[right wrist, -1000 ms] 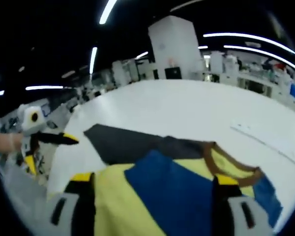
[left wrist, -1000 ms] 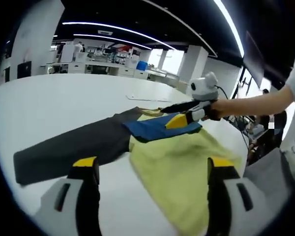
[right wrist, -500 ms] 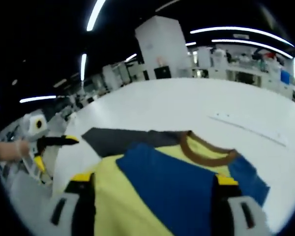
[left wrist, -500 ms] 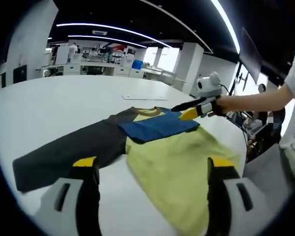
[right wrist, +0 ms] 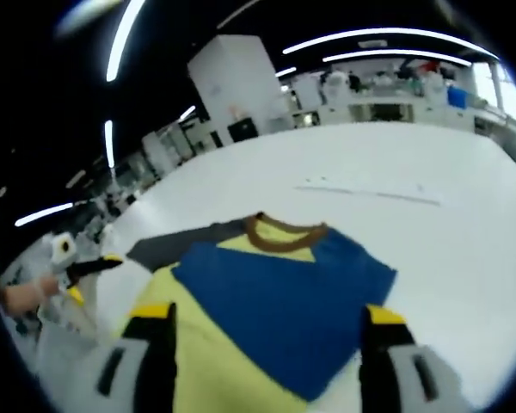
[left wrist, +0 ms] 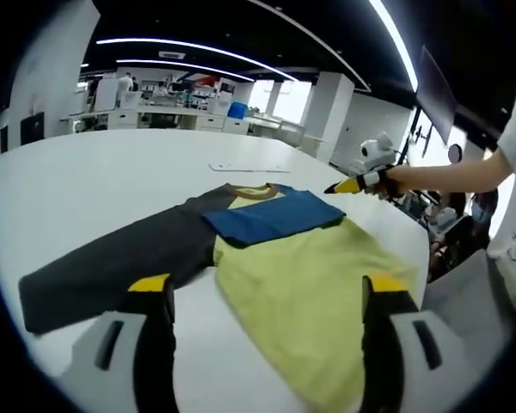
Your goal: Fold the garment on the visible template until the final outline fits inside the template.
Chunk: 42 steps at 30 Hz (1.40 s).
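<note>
Left hand-held gripper (left wrist: 267,297): your jaws are spread and empty; the dark sleeve (left wrist: 103,271) lies ahead to their left.
Garment (left wrist: 310,267): flat on the counter (left wrist: 95,181), blue sleeve (left wrist: 271,219) already folded in.
Right hand-held gripper (right wrist: 267,331): released; ample bare counter beyond.
Next: probably the dark sleeve.

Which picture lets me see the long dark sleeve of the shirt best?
The left gripper view. There the dark sleeve stretches its whole length across the white table, from the shirt's body to the cuff. In the right gripper view just a short piece of that sleeve peeks out behind the blue sleeve folded over the yellow front.
</note>
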Motion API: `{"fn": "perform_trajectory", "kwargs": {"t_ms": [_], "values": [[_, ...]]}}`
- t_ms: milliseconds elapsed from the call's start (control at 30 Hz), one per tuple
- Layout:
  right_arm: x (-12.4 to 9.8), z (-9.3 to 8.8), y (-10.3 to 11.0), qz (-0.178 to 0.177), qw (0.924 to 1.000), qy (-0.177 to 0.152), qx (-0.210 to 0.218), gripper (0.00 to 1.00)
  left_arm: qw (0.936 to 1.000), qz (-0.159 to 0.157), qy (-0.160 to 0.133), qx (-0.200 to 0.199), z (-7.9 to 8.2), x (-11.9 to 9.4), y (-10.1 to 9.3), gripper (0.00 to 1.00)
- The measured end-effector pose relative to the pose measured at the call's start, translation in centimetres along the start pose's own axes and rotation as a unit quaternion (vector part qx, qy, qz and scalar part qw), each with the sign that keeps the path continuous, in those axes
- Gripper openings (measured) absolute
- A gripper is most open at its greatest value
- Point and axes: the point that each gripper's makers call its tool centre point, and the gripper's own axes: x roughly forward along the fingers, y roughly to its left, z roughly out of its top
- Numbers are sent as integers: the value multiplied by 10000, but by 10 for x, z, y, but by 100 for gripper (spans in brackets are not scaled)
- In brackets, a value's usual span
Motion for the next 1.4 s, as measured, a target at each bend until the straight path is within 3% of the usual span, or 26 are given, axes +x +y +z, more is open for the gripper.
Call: {"fn": "perform_trajectory", "kwargs": {"t_ms": [267, 500, 767, 967, 1100, 1400], "values": [[-20, -19, -15, 101, 9982, 226, 555, 84, 10000, -8, 29, 26, 2, 0, 1, 87], [-29, -33, -22, 106, 9947, 209, 997, 73, 9999, -20, 93, 30, -2, 0, -1, 87], [-24, -46, -31, 41, 9876, 233, 1552, 44, 9999, 4, 137, 11, -7, -2, -1, 86], [-16, -51, -31, -50, 9853, 275, 1688, 22, 9999, 50, 159, -16, -11, -6, 1, 86], [-13, -52, -35, -78, 9853, 335, 1676, 0, 9998, 80, 169, -45, -13, -7, 2, 86], [-22, -47, -39, -225, 9879, 237, 1517, 0, 9998, 63, 182, -46, -14, -5, 1, 86]]}}
